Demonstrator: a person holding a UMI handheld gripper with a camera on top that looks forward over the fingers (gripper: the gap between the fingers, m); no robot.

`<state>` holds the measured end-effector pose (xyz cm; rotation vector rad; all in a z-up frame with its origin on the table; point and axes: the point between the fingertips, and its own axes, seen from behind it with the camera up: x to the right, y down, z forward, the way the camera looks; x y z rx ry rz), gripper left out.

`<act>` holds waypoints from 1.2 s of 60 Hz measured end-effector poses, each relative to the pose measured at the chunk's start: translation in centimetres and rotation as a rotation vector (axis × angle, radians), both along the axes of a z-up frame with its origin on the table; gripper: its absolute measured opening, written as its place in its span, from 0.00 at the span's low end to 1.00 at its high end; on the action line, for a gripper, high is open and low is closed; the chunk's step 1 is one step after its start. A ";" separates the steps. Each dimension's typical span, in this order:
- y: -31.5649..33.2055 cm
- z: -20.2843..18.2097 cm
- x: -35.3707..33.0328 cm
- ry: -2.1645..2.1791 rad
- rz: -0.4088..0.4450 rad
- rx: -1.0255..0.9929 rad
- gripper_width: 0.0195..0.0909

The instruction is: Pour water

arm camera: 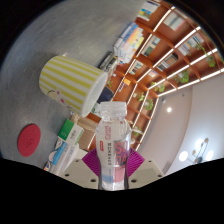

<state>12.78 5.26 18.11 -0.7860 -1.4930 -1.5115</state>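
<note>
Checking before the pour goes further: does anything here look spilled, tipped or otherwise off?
No spill shows. The whole view is rolled over: the shelves slant steeply, so the gripper is tilted. Its fingers clamp a clear water bottle, neck pointing toward the yellow striped cup. That fits pouring, not a mishap.

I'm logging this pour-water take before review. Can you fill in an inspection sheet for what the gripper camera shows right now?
Surface: a table beyond the fingers, seen strongly tilted.
Job's things: clear plastic bottle with a label, held between the fingers; yellow-and-white striped cup just beyond it, its opening facing the bottle's top.
Clutter: red round lid on the table; small boxes beside the bottle.
Grippers: gripper shut on the bottle, pink pads pressing both sides.
Cables: nothing seen.
Surroundings: lit shelving with stocked goods behind the cup; ceiling spotlights.
</note>
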 end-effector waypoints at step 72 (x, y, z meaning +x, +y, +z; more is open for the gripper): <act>-3.3 -9.9 4.8 1.992 -0.022 -0.627 0.59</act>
